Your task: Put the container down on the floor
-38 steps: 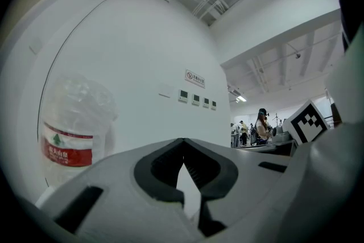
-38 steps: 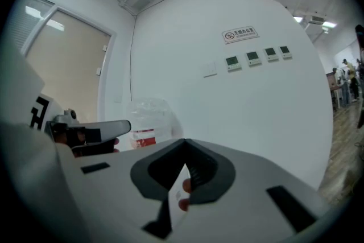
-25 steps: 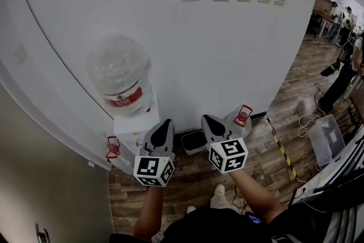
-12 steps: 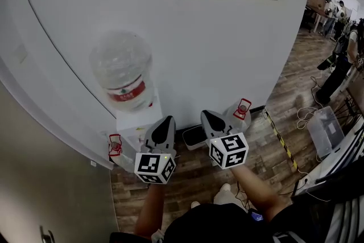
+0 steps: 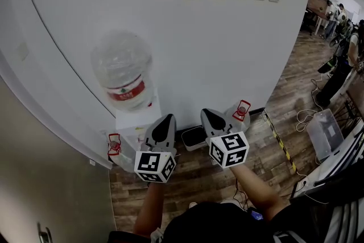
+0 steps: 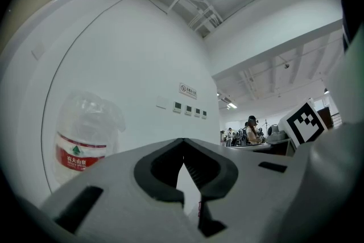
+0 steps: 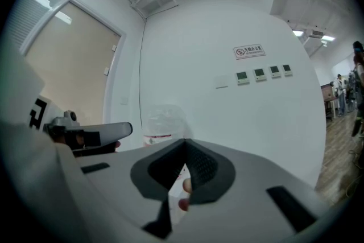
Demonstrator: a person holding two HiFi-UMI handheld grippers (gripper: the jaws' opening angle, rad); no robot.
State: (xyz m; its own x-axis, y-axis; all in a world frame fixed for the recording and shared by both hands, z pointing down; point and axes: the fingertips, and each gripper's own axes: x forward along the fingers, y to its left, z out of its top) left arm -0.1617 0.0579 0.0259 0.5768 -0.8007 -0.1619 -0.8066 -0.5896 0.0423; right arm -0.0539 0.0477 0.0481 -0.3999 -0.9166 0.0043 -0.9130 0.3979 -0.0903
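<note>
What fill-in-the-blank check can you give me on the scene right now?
The big water bottle stands neck-down on a white ____. The jaws of the left gripper and the right gripper are both ____. The bottle's label band is ____.
Missing words: dispenser; shut; red.

The water container point(image 5: 121, 65) is clear, with a red label band point(image 5: 126, 91) carrying a green mark. The dispenser point(image 5: 139, 122) and wall point(image 5: 227, 54) are white. The floor point(image 5: 193, 185) shows brown wood grain, crossed by a yellow-and-black strip point(image 5: 281, 148). The left gripper point(image 5: 166, 118) and right gripper point(image 5: 206, 114) are grey, black inside the jaws. Their marker cubes point(image 5: 153, 167) bear black-and-white squares.
</note>
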